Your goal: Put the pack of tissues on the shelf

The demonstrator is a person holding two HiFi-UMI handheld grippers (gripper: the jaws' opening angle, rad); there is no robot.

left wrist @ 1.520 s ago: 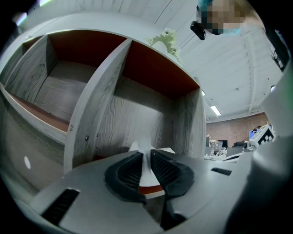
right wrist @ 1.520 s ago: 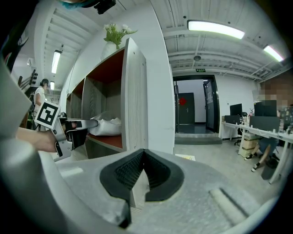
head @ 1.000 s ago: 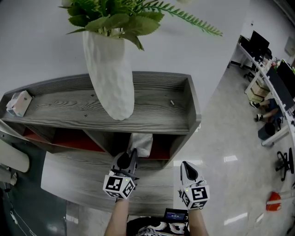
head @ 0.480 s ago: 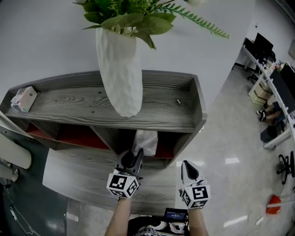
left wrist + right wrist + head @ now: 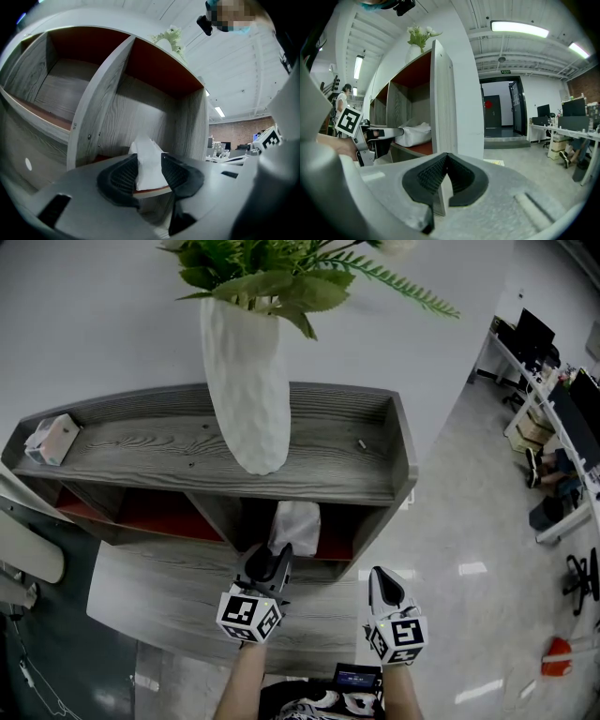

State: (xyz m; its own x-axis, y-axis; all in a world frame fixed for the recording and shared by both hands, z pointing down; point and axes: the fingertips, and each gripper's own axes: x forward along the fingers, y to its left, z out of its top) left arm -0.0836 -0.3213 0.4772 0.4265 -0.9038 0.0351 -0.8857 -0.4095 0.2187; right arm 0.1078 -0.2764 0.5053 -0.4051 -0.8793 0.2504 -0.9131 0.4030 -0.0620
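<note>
Slackened over the last second on the pack of tissues (image 5: 295, 526): left gripper (image 5: 149, 171), jaws opening now and nearly wide, pack standing between the pads with no squeeze to be seen. Rests on the red floor of the lower right compartment of the shelf (image 5: 375, 491), at 12 o'clock from that gripper, below the white vase (image 5: 246, 390). Reads as the release step, placement all but done. Calls next for a straight pull-back toward 6 o'clock, without dragging the pack out on a pad. Hangs idle at 5 o'clock in the head view: right gripper (image 5: 382, 582), jaws pressed together on nothing, apart from the shelf
</note>
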